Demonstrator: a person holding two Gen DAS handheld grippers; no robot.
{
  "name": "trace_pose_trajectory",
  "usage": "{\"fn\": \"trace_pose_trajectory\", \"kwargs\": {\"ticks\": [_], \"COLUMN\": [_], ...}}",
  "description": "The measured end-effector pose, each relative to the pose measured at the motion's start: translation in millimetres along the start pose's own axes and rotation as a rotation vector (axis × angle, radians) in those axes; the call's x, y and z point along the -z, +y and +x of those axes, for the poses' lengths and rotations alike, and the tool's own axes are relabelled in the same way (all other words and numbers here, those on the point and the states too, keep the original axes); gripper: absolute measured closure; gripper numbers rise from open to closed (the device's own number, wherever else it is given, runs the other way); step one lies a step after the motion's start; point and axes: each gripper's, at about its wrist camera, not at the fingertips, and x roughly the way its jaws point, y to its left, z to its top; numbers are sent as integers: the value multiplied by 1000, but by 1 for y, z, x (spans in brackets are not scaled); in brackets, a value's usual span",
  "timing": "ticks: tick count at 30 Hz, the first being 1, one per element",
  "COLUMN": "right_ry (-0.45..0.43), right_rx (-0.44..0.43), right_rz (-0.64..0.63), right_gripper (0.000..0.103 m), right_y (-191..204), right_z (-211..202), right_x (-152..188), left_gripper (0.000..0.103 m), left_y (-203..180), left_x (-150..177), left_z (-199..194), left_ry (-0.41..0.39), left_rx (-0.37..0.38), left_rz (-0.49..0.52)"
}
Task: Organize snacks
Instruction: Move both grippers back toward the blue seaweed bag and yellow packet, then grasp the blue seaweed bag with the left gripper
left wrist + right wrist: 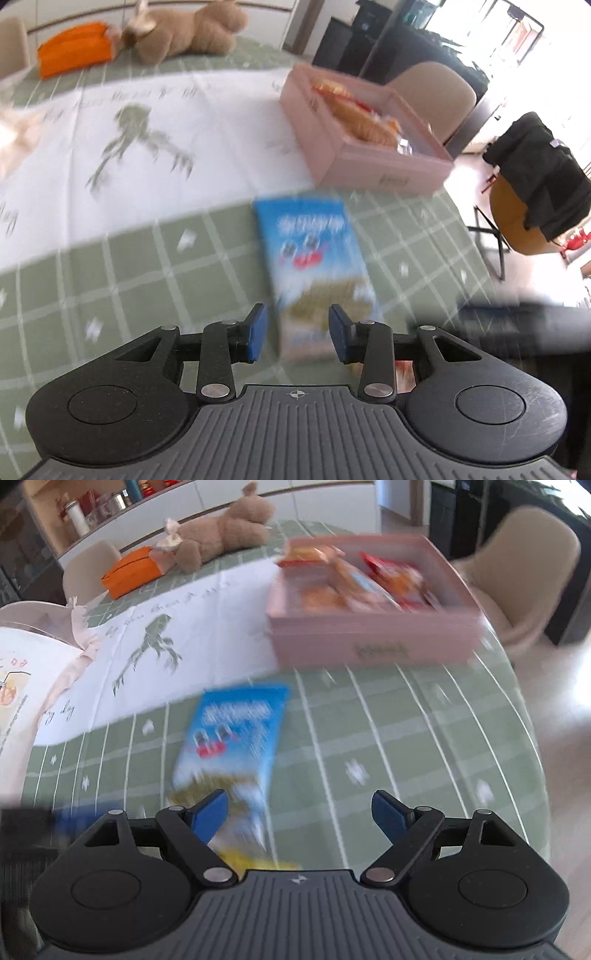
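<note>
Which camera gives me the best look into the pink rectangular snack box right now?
The right wrist view: the pink rectangular snack box faces the camera, its open top showing orange and red packets across the inside, though blurred. The left wrist view shows the box cornerwise at an angle, with a few orange packets visible.

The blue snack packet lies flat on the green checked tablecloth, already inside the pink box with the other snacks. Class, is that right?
Not quite. The blue packet lies flat on the green checked tablecloth, but outside the pink box, on the near side of it. The right wrist view shows this; only orange and red snacks are in the box.
</note>
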Motion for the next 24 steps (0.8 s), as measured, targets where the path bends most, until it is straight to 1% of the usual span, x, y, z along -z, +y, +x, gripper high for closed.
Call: {"fn": "trace_pose_trajectory", "kwargs": {"ticks": [2,4,6,7,9,11,13,16,17,19,21,23,24], "right_ry": [-5,-16,-17,-12,7,-15,-36,-72,-86,-107,-126,-143,-149], "right_rx": [-31,-61,-91,-94,-72,-46,-13,38,51,76,89,105,114], "right_rz": [1,-26,-49,-52,-48,-72,-89,-61,-48,-29,-4,14,22], "right_gripper": [18,18,18,18,18,18,18,17,17,17,17,17,17], "right_y": [-1,6,15,19,24,26,21,3,-4,-15,-27,-38,-44], "right_z": [-10,-14,-11,-6,7,9,9,10,9,8,6,5,6], "right_x": [19,36,44,46,49,51,52,51,51,50,49,48,47], "left_gripper": [62,62,62,61,59,58,58,58,61,62,62,62,62], "left_y": [-14,-32,-50,-57,-66,-63,-49,-23,-13,-2,-3,-16,-25], "left_x": [-11,-20,-26,-28,-28,-26,-24,-26,-28,-34,-39,-42,-42], "left_z": [14,29,44,51,61,64,62,55,52,42,33,34,39], "left_ry": [9,20,22,23,25,24,19,18,23,7,-23,-13,2], "left_rx": [-7,-23,-57,-76,-130,-182,-226,-290,-304,-288,-229,-167,-143], "left_rz": [37,94,150,186,261,308,312,273,237,146,83,85,104]}}
